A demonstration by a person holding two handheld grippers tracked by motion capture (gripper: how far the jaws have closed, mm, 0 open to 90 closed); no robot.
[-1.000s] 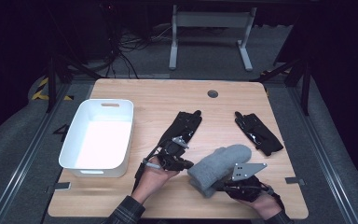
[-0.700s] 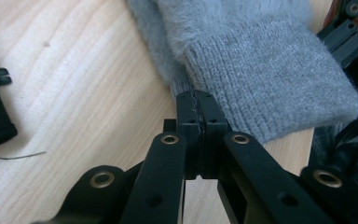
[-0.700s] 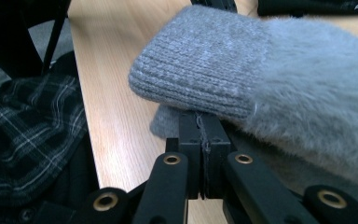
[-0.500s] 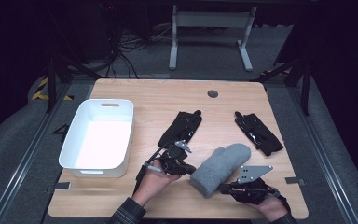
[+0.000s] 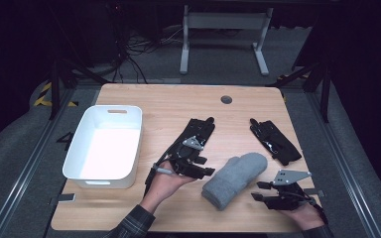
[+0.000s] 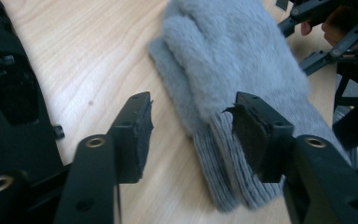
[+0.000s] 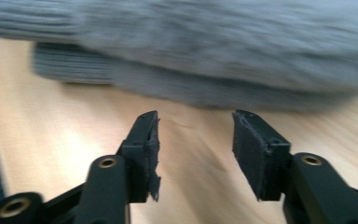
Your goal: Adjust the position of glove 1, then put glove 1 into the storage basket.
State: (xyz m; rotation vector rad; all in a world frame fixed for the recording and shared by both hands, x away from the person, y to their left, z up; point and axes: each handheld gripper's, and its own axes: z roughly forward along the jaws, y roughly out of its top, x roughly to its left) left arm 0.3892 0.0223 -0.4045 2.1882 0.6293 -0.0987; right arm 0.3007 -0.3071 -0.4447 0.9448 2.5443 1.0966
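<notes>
High view: at the near edge of the wooden table, a person's two hands come in from the bottom, each holding a black two-jaw gripper. The right gripper lies low at the near right, jaws pointing left toward the grey mittens; the hand behind it is cut off by the picture's bottom edge. The left gripper sits left of the mittens, held palm-up with its jaws pointing right at them. Both grippers' jaws have just been opening and stand apart with nothing gripped. The mittens lie stacked as a pair near the table's front, between the two grippers, cuffs toward the person. In the left gripper view the ribbed cuffs lie just past the open jaws, under the right pad, and whether it touches them is unclear. The right gripper view is motion-blurred; the mittens show as a soft grey band beyond the open jaws. Farther off lie two black gloves, one beside the left hand and one at right. A white bin stands at the left.
</notes>
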